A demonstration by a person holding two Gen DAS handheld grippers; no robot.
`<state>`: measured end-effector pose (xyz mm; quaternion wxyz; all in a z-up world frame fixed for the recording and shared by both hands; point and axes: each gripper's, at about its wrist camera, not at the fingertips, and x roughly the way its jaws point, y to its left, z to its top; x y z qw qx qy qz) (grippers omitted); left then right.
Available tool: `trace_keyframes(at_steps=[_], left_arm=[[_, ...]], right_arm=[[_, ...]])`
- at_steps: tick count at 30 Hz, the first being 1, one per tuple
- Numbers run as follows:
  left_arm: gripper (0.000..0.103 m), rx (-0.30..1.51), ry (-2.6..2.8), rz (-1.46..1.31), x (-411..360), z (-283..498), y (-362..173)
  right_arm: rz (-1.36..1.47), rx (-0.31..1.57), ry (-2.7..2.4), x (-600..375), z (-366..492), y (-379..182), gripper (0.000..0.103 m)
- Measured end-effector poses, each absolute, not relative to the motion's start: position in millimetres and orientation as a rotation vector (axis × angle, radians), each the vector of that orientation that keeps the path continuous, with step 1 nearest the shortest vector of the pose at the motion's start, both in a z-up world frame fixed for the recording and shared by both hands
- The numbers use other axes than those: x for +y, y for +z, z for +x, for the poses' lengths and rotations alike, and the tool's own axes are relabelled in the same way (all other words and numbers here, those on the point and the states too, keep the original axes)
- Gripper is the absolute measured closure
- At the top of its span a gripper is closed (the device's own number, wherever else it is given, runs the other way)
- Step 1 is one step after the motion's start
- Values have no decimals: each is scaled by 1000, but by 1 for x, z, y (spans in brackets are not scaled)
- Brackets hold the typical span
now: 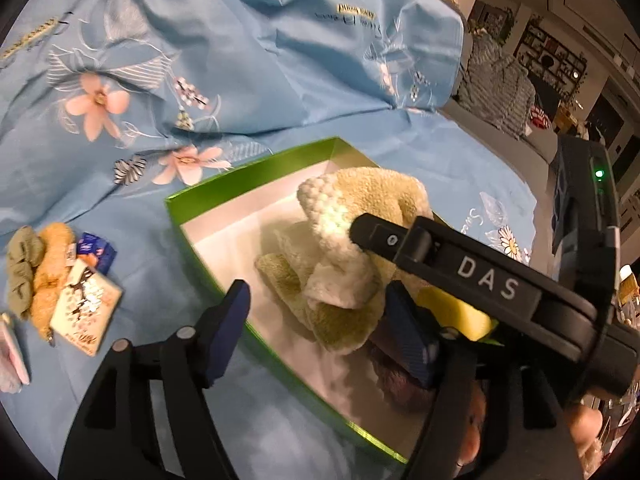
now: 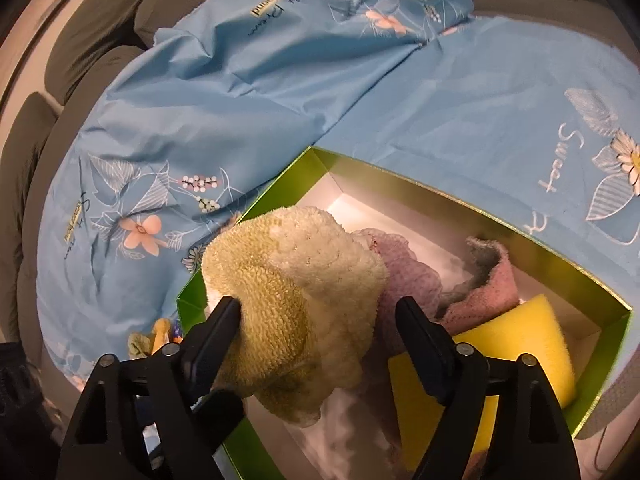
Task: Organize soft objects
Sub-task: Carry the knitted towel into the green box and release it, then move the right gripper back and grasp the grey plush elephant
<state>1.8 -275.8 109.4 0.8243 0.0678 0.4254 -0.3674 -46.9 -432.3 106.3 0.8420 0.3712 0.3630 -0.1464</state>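
A green box with a white inside lies on a blue floral sheet. A cream and pale green fluffy cloth sits between the spread jaws of my right gripper, over the box; its left finger touches the cloth, and the right gripper's black finger shows against the cloth in the left wrist view. My left gripper is open and empty over the box's near rim. In the box lie a purple cloth, a pink and grey cloth and a yellow sponge.
On the sheet to the left of the box lie an olive scrunchie, an orange fluffy piece, a white patterned pouch, a small blue packet and a pink item. Grey cushions edge the sheet.
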Motion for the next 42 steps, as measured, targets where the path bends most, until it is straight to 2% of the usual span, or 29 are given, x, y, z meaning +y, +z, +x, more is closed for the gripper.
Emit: trace_keyframes(at_steps=[4, 10, 13, 17, 25, 28, 33, 42], left_arm=[[20, 882, -759, 114, -255, -5, 115], [19, 862, -708, 59, -216, -16, 116], [18, 851, -674, 25, -191, -21, 114], [13, 843, -576, -37, -141, -22, 107], [13, 823, -358, -225, -38, -18, 88], [13, 825, -240, -201, -9, -18, 75], [13, 893, -72, -227, 34, -6, 54], [13, 916, 131, -331, 97, -3, 58]], right_arm=[[735, 733, -339, -424, -55, 117, 13], [699, 673, -341, -415, -66, 133, 12], [651, 640, -355, -407, -70, 143, 8], [588, 598, -324, -388, -73, 157, 5], [491, 484, -169, -334, -75, 185, 2], [470, 515, -67, -310, -66, 186, 0], [439, 671, 57, -259, -36, 164, 0], [432, 886, 318, -155, 30, 123, 0]])
